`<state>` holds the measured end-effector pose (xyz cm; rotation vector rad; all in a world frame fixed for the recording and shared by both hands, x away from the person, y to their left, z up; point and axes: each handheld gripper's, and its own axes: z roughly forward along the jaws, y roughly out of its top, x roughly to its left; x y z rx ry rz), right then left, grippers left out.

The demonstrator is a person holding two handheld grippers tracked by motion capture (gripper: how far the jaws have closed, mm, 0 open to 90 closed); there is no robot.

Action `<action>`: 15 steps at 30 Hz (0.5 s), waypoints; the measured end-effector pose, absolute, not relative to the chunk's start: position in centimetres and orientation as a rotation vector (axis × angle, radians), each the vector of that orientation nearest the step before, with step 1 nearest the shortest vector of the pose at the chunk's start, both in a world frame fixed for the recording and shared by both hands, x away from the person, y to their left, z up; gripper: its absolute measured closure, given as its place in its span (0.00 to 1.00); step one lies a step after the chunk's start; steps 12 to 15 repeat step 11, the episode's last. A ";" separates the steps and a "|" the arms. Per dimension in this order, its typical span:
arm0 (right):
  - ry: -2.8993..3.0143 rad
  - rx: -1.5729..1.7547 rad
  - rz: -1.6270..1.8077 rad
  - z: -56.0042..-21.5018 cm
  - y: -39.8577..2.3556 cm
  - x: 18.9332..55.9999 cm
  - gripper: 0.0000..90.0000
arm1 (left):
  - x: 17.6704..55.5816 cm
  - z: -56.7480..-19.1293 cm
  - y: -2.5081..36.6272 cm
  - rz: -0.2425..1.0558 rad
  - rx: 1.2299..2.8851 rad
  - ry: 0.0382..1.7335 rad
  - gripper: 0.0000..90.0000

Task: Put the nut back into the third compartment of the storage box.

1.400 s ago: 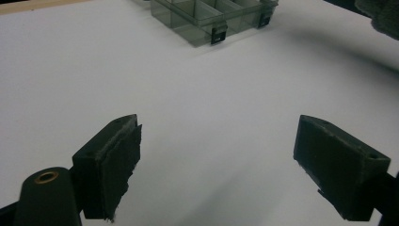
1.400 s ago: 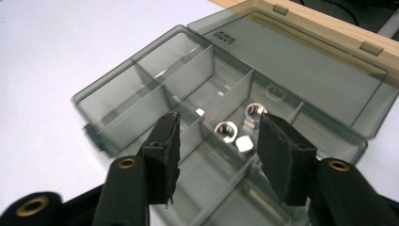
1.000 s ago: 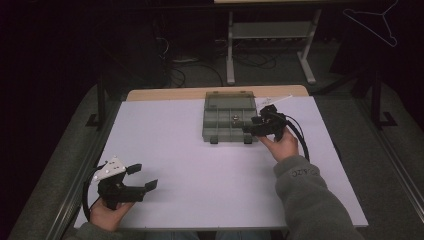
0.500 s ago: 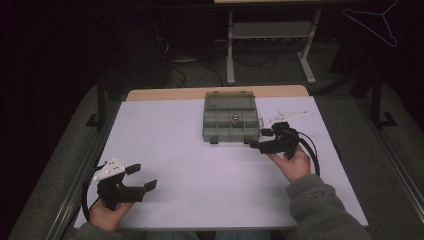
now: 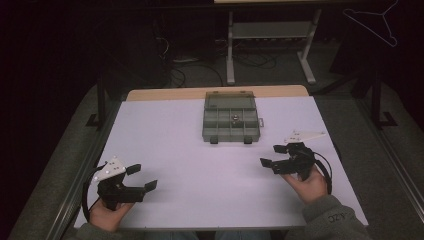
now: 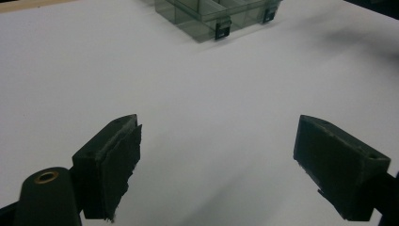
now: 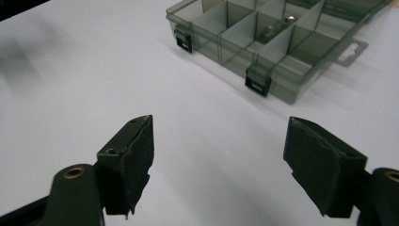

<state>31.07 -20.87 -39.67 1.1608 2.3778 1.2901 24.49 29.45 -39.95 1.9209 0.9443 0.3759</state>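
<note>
Dim, grainy pictures, dark surroundings

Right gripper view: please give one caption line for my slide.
Open right gripper above the white table, facing a translucent grey plastic compartment box.

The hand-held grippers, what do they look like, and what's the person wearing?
Each hand-held gripper is black with two chunky jaws lined with dark, rough-edged pads. The left hand-held gripper and the right hand-held gripper each carry a pale three-cornered plate on top and trail a black cable. The right arm has a grey sleeve with small lettering at the cuff.
</note>
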 end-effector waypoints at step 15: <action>2.353 1.195 1.323 -40.7 -21.7 29.8 0.23 | 24.6 -40.0 29.4 0.372 1.931 0.936 0.16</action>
